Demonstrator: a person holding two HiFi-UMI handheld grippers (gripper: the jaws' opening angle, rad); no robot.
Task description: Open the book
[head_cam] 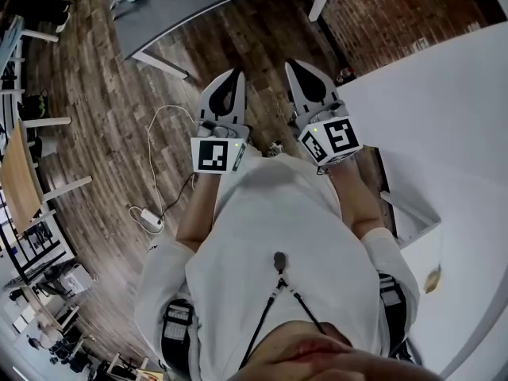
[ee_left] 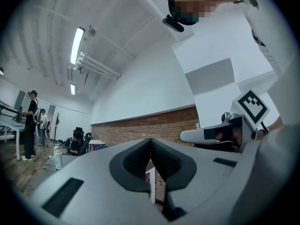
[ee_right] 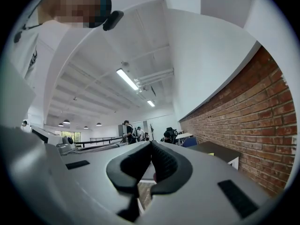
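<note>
The head view alone is showing the wood floor (head_cam: 95, 133) and a white tabletop (head_cam: 444, 133). The gripper views are showing a brick wall (ee_right: 262, 121) instead. The left claw (head_cam: 236, 74) and right claw (head_cam: 296, 63) are hovering beyond the tabletop's left edge, fully closed, gripping nothing. The book is appearing in no view.

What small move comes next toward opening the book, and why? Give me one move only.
Probably turn toward the white table on the person's right and look for the book, since no view shows one. The left gripper and right gripper are held level in front of the chest, above the wooden floor. Their fingers are shut on nothing and point out into the room.
</note>
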